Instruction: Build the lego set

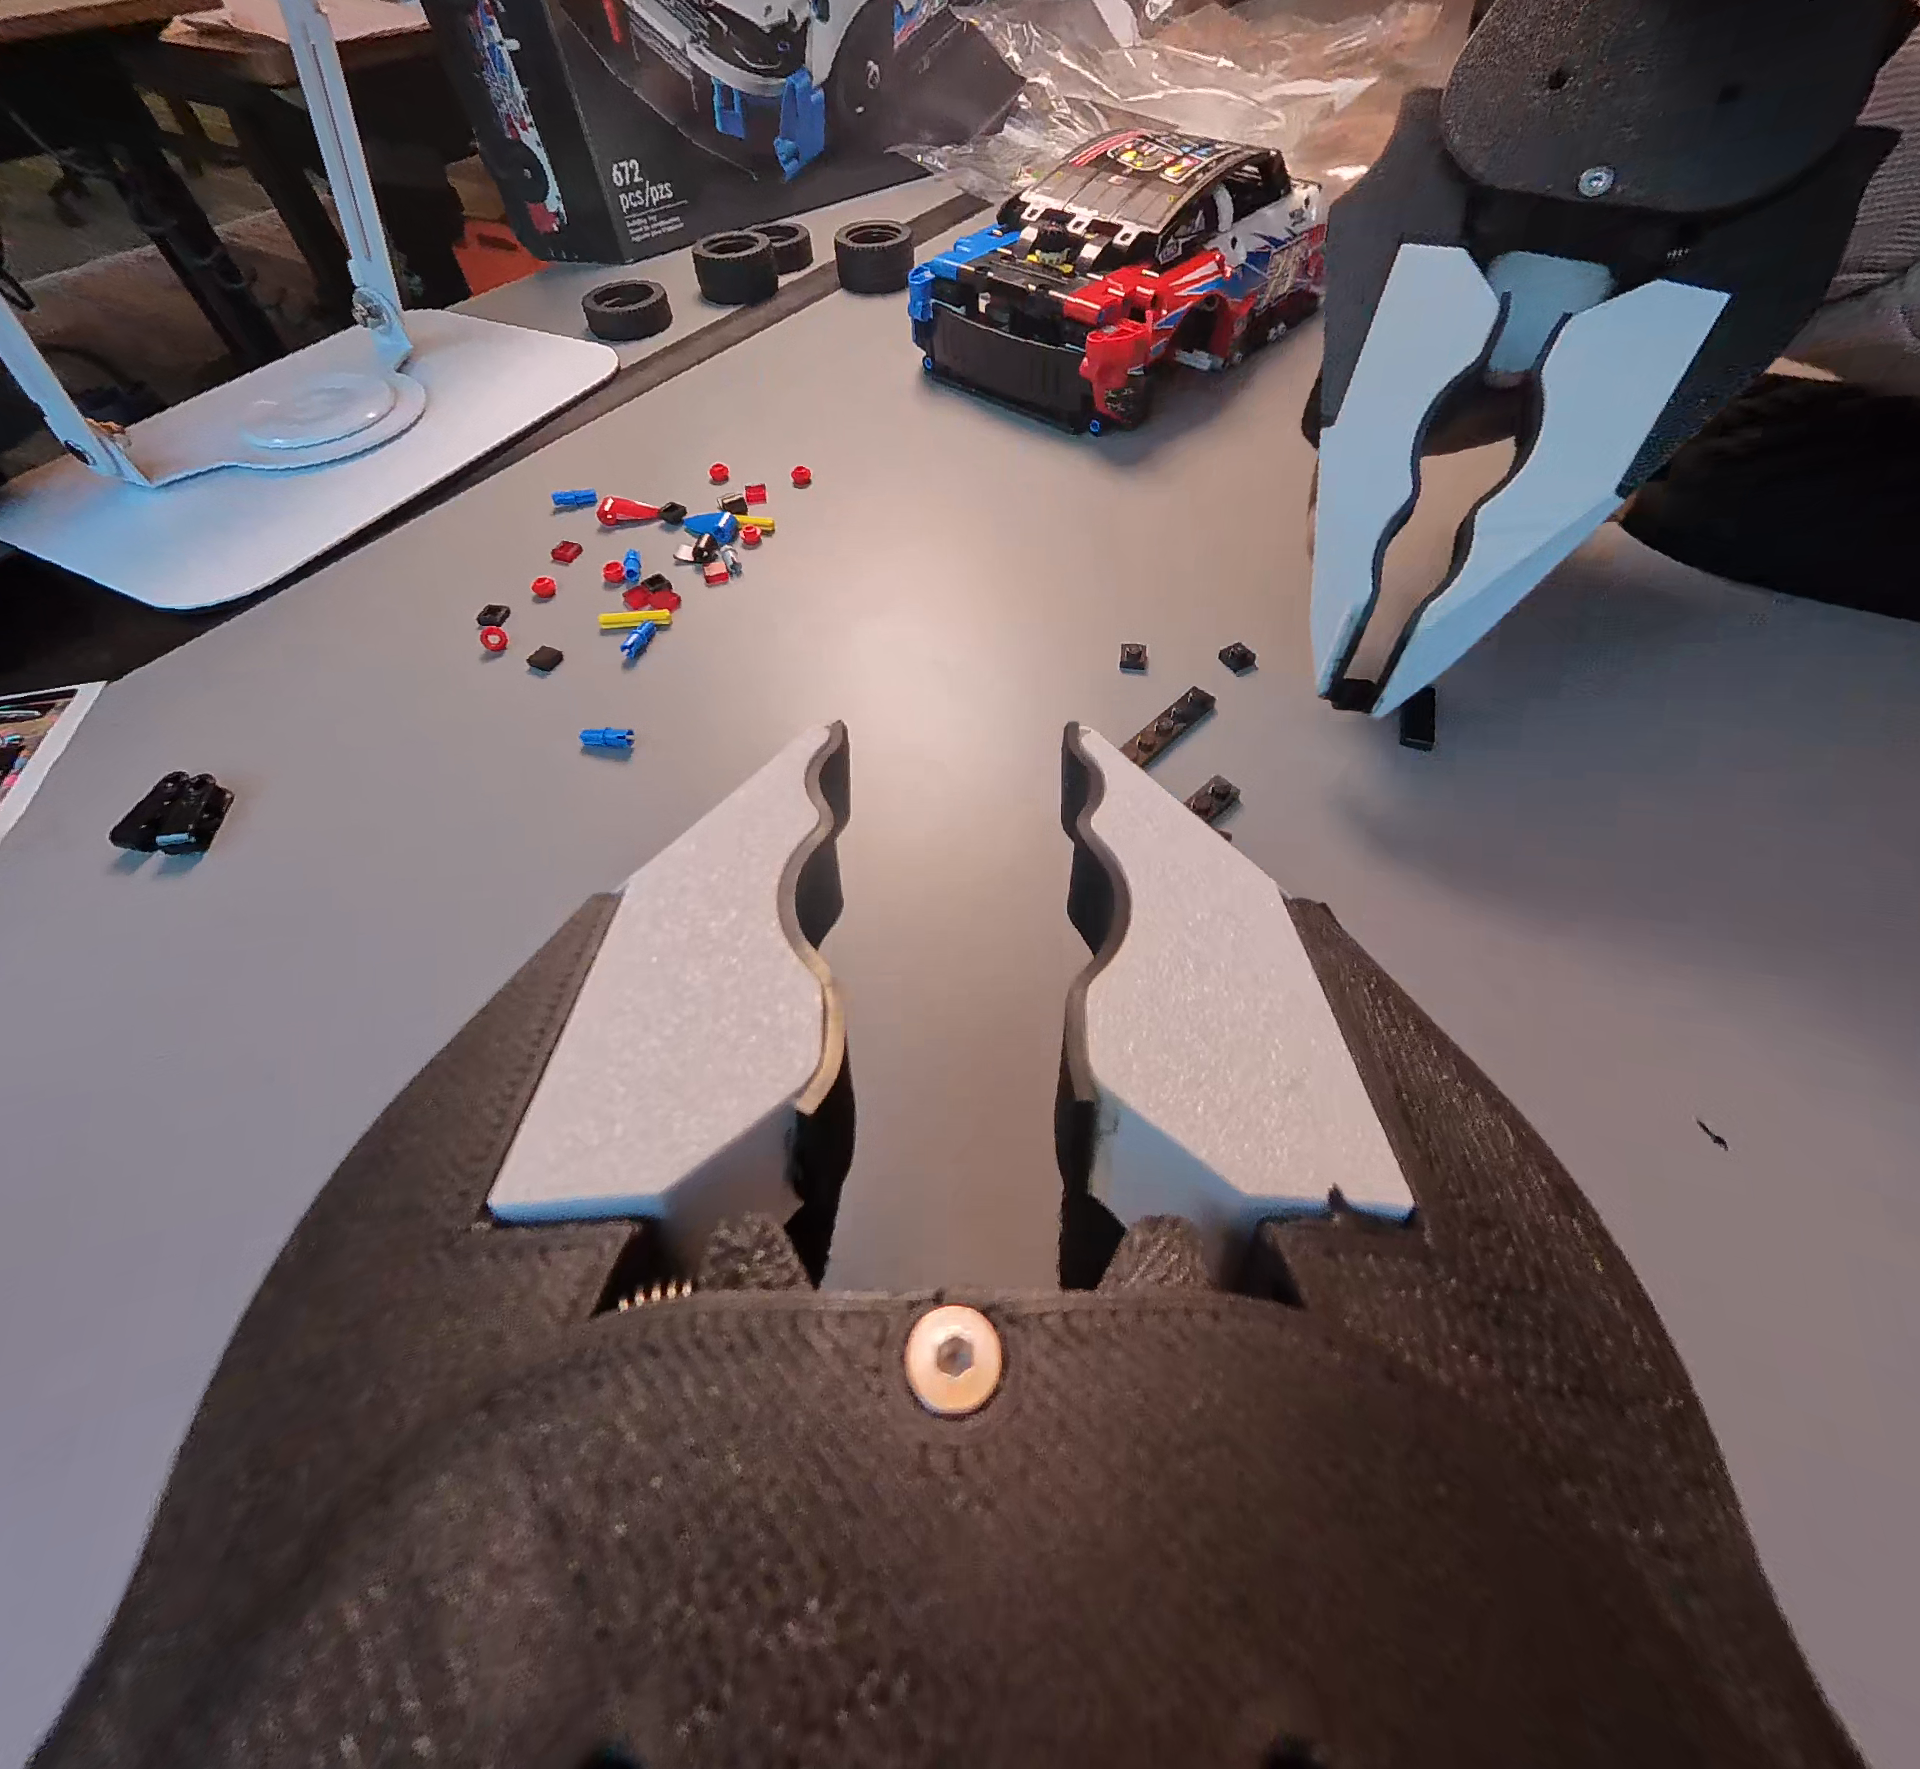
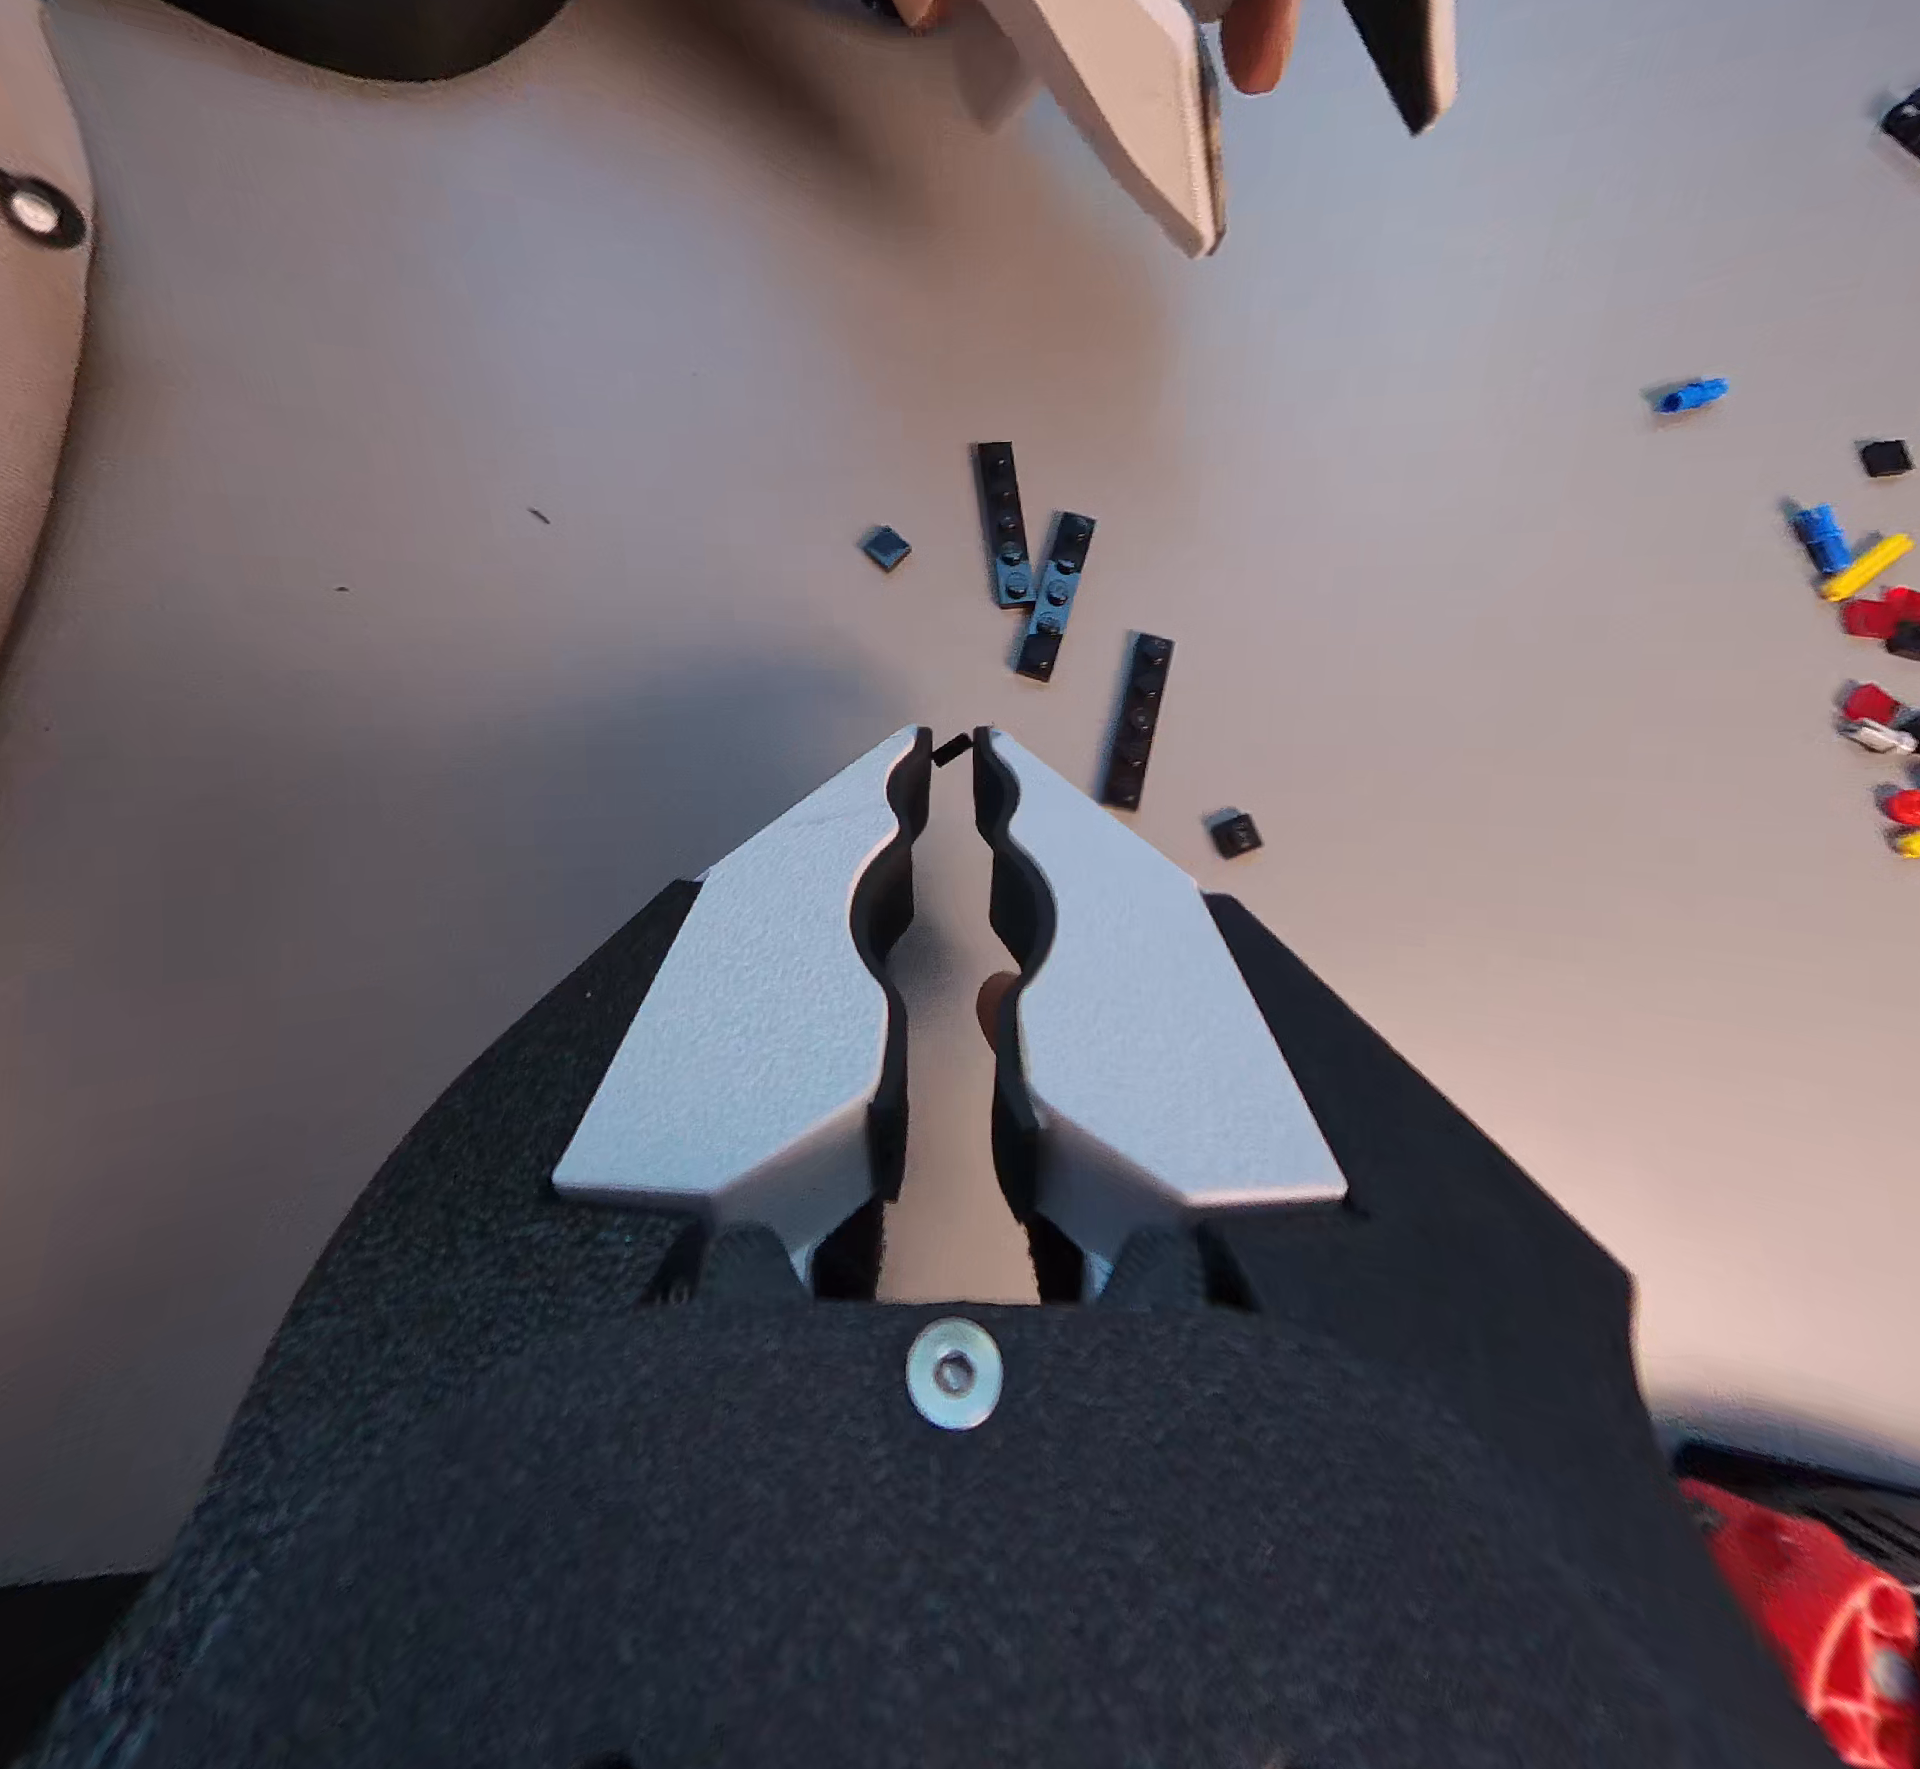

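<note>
Lego car (image 1: 1122,275) on table (image 1: 935,576) w/ loose pieces (image 1: 655,556)

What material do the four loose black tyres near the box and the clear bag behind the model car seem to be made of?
The four loose black ridged tyres look like matte rubber or soft plastic: dull, no glare. The crumpled clear bag looks like thin glossy plastic film: it is see-through, with creases and bright highlights.
</note>
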Demonstrator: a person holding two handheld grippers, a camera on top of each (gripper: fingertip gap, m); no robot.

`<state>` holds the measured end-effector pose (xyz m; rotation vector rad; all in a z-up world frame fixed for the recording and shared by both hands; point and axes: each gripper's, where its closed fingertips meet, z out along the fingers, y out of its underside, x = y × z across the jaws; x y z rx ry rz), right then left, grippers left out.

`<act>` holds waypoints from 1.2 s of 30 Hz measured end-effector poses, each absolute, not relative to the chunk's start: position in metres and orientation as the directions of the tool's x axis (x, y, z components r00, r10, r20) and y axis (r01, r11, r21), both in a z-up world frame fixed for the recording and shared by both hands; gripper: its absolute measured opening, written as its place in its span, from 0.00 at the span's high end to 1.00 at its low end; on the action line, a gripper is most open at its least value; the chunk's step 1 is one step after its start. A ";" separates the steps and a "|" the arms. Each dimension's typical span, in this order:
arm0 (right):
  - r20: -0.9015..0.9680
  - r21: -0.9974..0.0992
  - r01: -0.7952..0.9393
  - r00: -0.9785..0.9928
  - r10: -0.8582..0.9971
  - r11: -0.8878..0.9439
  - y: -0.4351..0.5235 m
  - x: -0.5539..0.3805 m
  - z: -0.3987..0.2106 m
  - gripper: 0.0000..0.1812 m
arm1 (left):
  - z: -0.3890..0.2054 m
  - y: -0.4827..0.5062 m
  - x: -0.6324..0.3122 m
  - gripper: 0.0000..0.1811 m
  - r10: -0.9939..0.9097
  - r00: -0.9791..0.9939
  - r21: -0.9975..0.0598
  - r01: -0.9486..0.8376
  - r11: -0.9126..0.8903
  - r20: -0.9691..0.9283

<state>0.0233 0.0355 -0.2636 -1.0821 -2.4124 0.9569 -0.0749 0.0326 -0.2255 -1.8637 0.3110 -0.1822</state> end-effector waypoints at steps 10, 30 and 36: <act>0.175 -0.501 0.529 -0.713 0.679 0.685 0.018 0.010 -0.280 0.97 | -0.237 0.030 -0.065 0.78 -0.346 0.932 -0.919 -0.228 -0.322 -0.110; 0.108 -0.593 0.569 -0.645 0.757 0.569 0.000 0.029 -0.277 0.95 | -0.256 0.015 -0.029 0.82 -0.543 0.826 -0.859 -0.382 -0.341 -0.152; 0.087 -0.577 0.597 -0.634 0.769 0.557 -0.002 0.022 -0.284 0.94 | -0.261 0.003 -0.012 0.84 -0.629 0.764 -0.841 -0.430 -0.328 -0.145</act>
